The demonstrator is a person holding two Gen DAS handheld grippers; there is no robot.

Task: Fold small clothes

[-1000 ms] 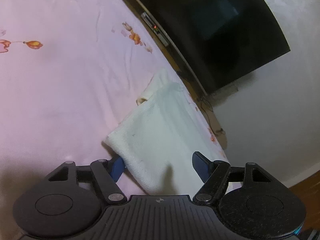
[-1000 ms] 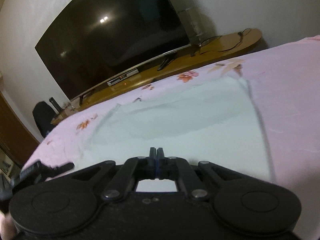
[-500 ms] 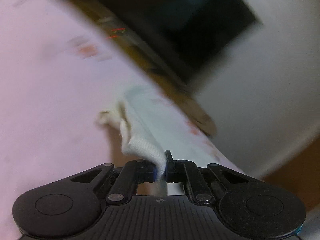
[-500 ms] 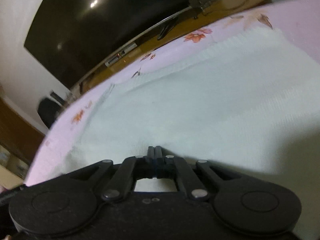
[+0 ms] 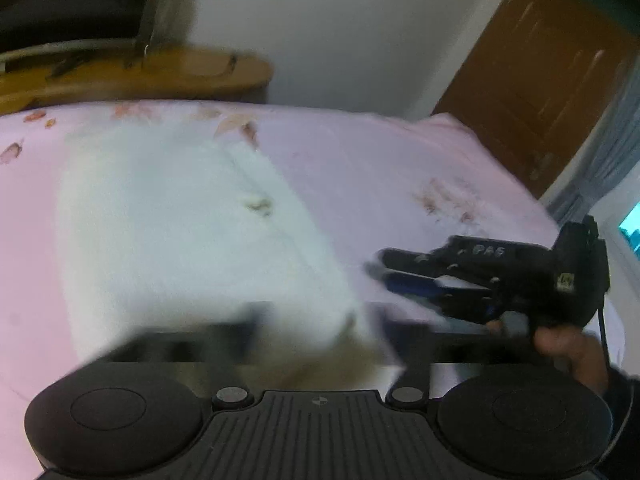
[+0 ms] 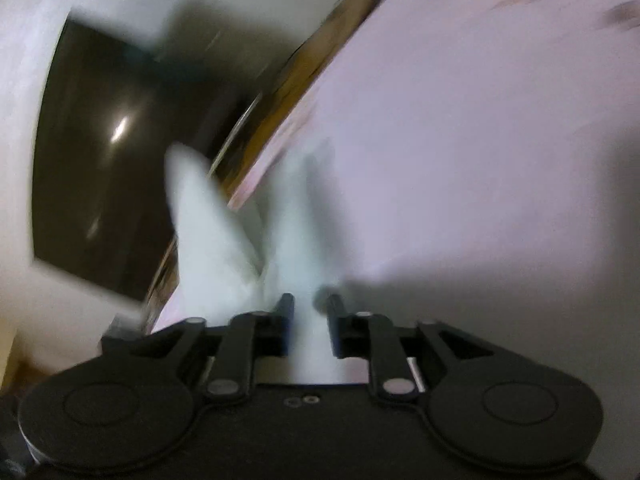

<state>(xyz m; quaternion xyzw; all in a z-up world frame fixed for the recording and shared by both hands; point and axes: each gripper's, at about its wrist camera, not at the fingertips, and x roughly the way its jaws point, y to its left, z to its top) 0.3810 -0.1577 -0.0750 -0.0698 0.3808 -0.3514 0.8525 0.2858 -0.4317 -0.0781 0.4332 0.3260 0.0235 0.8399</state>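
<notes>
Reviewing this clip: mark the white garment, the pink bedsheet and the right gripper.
white garment (image 5: 172,232), left wrist view, middle of the flat cloth.
pink bedsheet (image 5: 380,168), left wrist view, bare part.
right gripper (image 6: 308,308), right wrist view, between its opening fingertips.

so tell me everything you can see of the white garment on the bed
The white garment is a soft, fuzzy knit, blurred here. It lies folded into a rough rectangle on the pink floral bedsheet, with a seam running down it. One edge sits between the opening jaws of the right gripper; the left gripper has let go.
</notes>
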